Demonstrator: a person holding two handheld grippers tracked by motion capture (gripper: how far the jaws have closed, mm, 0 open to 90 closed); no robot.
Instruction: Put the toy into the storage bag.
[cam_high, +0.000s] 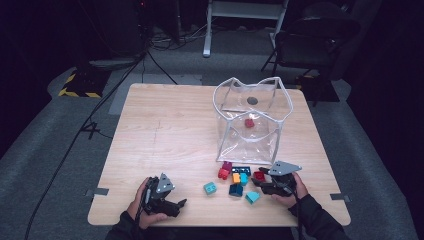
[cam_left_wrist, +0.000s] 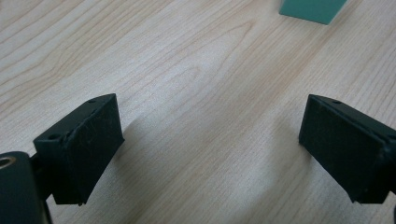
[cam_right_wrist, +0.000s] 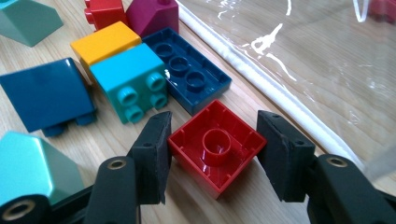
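Note:
A red brick (cam_right_wrist: 217, 144) lies studs-down on the wooden table (cam_high: 165, 135), right by the white-rimmed clear plastic bag (cam_high: 252, 120). My right gripper (cam_right_wrist: 212, 154) has a black pad against each side of it; in the high view that gripper (cam_high: 258, 177) is at the front right. The left gripper (cam_high: 179, 206) rests near the table's front edge. In its own view the left gripper (cam_left_wrist: 210, 140) is open over bare wood, with a teal brick (cam_left_wrist: 310, 9) ahead.
Loose bricks lie beside the red one: a dark blue plate (cam_right_wrist: 187, 70), a cyan brick (cam_right_wrist: 133, 86), an orange one (cam_right_wrist: 105, 44), a magenta one (cam_right_wrist: 152, 16) and teal slopes (cam_right_wrist: 32, 163). Another red brick (cam_high: 249, 122) sits inside the bag.

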